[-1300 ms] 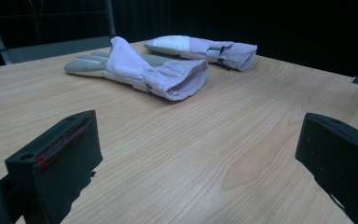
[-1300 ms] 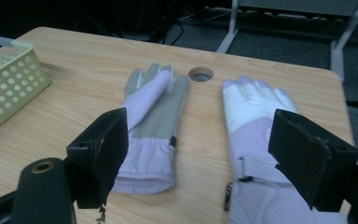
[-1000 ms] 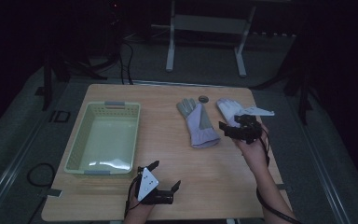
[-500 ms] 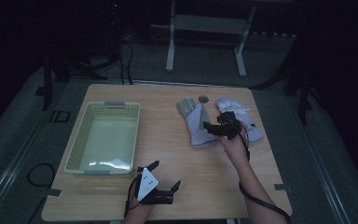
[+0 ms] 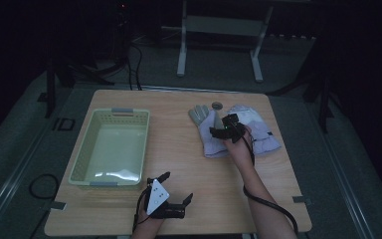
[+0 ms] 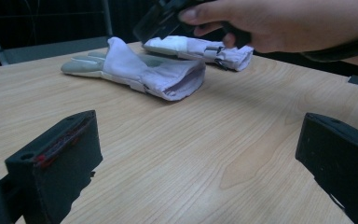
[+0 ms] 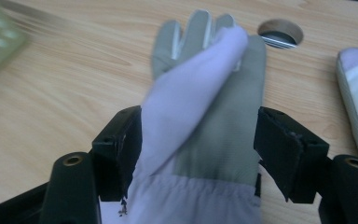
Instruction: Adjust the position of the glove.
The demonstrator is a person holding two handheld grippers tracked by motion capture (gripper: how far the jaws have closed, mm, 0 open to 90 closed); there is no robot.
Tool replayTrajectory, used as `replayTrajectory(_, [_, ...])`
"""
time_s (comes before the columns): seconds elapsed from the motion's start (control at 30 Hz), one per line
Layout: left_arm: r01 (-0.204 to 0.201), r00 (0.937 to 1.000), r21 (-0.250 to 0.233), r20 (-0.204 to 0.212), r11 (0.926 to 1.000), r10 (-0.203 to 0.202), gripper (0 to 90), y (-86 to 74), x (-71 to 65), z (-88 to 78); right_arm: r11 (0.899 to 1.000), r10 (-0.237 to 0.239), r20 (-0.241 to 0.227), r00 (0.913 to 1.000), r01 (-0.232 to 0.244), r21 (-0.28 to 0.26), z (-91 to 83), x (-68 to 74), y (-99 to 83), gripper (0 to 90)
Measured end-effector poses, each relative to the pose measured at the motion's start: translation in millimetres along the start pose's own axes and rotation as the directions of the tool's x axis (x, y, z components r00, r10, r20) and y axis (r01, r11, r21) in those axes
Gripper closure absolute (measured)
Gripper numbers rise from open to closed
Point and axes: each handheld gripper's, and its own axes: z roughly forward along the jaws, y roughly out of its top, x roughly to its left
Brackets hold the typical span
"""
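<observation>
Legible text: none.
Gloves: no readable label or brand.
Basket: no markings.
Table: no signs or numbers.

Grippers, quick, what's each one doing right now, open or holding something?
Left gripper: open, nothing between its jaws.
Right gripper: open, jaws just been closing, straddling the grey glove, not yet clamped.

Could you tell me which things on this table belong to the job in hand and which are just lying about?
In the job:
- left glove, between the right gripper's open jaws
- right gripper

Lying about:
- right glove
- green basket
- left gripper, open, idle
- round hole in the table
</observation>
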Motion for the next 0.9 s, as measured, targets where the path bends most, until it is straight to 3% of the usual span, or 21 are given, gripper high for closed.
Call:
replayTrajectory(0.2, [-0.002,1.0000,0.001,0.005,1.0000,0.002,0.2,0.1,0.1,0.1,0.999,0.014,0.014,0.9998,-0.015,0.049,20.8,-2.6,-3.6,31.3])
replayTrajectory(0.23, [-0.002,1.0000,0.002,0.005,1.0000,0.002,0.3,0.1,0.1,0.2,0.998,0.013,0.038,0.9992,-0.015,0.062,27.5,-3.2,-6.2,32.4])
replayTrajectory(0.3, [-0.004,1.0000,0.004,0.005,1.0000,0.004,0.3,0.2,-0.1,0.3,0.997,0.036,0.020,0.9991,-0.038,0.074,33.5,-4.3,-10.0,31.7])
replayTrajectory(0.53, [-0.001,1.0000,0.007,0.008,1.0000,0.001,0.3,0.3,-0.3,0.6,0.997,0.003,0.052,0.9986,-0.007,0.076,39.3,2.5,-16.7,36.6])
replayTrajectory(0.67, [0.000,1.0000,0.009,0.005,1.0000,0.000,0.3,0.4,-0.4,0.6,0.997,0.023,0.052,0.9984,-0.027,0.078,38.9,5.5,-16.9,49.3])
replayTrajectory(0.83, [-0.006,1.0000,0.011,0.006,0.9999,0.006,0.2,0.4,-1.4,1.0,0.996,0.013,0.047,0.9988,-0.017,0.092,37.6,6.6,-14.8,62.4])
replayTrajectory(0.87, [-0.006,1.0000,0.011,0.007,0.9999,0.006,0.3,0.5,-1.4,1.0,0.994,-0.005,0.039,0.9992,0.000,0.110,36.4,8.2,-12.4,74.1])
replayTrajectory(0.9, [-0.005,1.0000,0.011,0.007,0.9999,0.005,0.3,0.5,-1.3,0.9,0.993,0.002,0.039,0.9992,-0.007,0.115,35.7,8.2,-11.5,77.9])
